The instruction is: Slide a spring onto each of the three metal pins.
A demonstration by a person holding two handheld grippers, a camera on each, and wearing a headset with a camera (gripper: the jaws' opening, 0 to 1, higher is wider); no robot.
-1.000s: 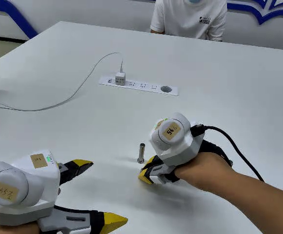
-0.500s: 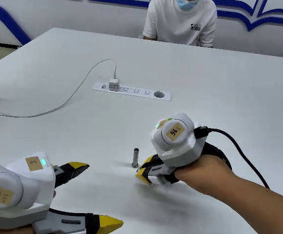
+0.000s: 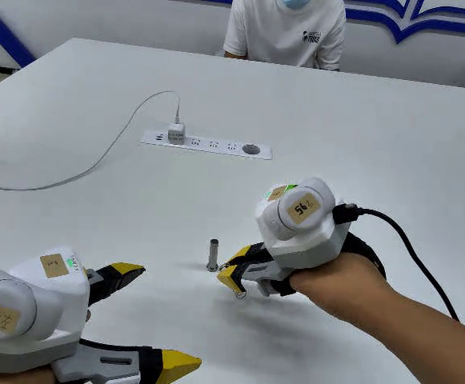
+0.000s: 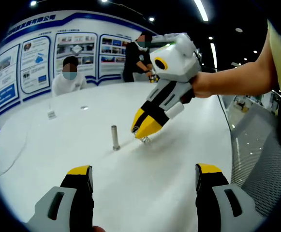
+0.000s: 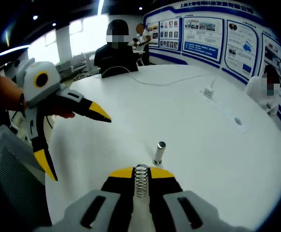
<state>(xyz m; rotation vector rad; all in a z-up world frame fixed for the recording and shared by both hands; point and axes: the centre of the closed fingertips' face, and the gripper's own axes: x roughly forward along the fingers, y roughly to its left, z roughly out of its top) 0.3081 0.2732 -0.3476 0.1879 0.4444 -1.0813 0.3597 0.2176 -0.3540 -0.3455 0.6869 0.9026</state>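
Right gripper (image 5: 141,173), spring (image 5: 140,182) in jaws, nearer pin (image 5: 158,152)

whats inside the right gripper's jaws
A small coil spring, pinched in the yellow tips of the right gripper. Its lower end is hidden between the jaws. The metal pin stands just beyond, bare.

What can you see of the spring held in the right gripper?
The small silvery coiled-wire spring is pinched between the yellow-tipped black fingers of the right gripper, lying along them with its open end poking just past the tips. It looks like thin steel, evenly wound, not visibly bent. It points toward the short upright metal pin on the white table but is apart from it, not yet threaded on.
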